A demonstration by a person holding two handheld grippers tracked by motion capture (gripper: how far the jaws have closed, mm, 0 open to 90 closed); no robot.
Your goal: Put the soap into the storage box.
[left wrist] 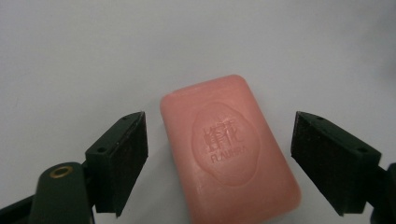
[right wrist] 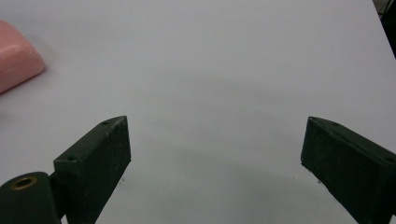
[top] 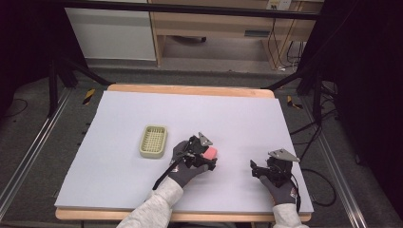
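Currently the left gripper (top: pixel 209 159) sits near the middle of the white table sheet (top: pixel 123 180), low over a pink soap bar (top: pixel 210 153). In the left gripper view its jaws stand spread wide, one on each side of the soap bar (left wrist: pixel 231 149), with a clear strip of white sheet showing between each pad and the bar's long edges; neither pad touches it. The bar lies flat on the sheet, stamped face up: an embossed oval with raised characters and a line of small letters below, too faint to read with certainty. Its long axis runs slightly tilted relative to the jaws.

Right gripper (top: pixel 259 169) rests near the front right part of the sheet, well apart from the left one, held by a gloved hand (top: pixel 284 192). In the right gripper view its jaws are also spread wide with nothing between them, just bare sheet; a rounded corner of the soap bar (right wrist: pixel 16 60) shows at the far left edge.

A pale green soap dish (top: pixel 153 141) with a gridded floor sits on the sheet to the left of the left gripper, near but not touching
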